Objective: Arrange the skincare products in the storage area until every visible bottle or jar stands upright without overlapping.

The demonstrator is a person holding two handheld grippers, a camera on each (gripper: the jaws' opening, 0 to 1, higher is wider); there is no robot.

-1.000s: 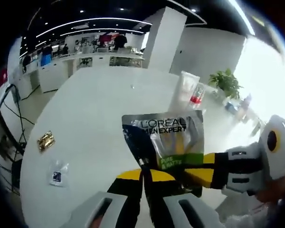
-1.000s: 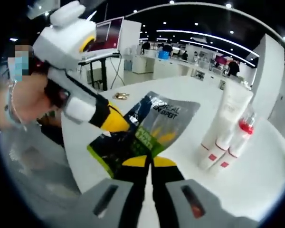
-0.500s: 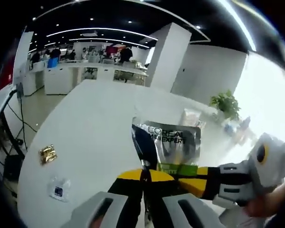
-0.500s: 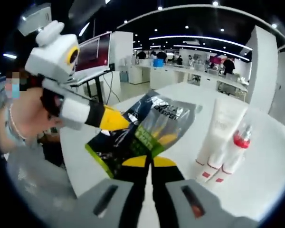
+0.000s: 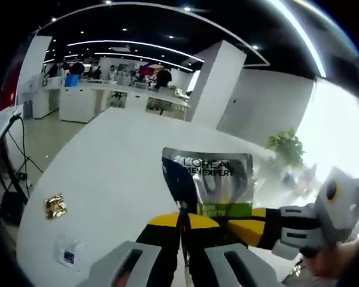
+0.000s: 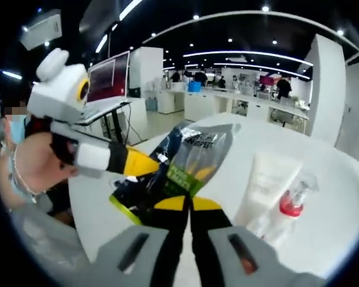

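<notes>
Gripping the pouch (image 5: pixel 209 179) still – both grippers, raised, tubes (image 6: pixel 264 185) lower.

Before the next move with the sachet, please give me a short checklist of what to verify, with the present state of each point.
1. Left tongs shut on the L'Oreal sachet: ok.
2. Right tongs shut on the same sachet: ok, both grip its lower edge.
3. Sachet lifted off the white table: ok.
4. White tube upright: ok. Red-capped bottle upright: cannot tell.
5. Tube and bottle not overlapping: cannot tell, they stand close together.
6. Free table space beside the tube for the sachet: ok.
</notes>
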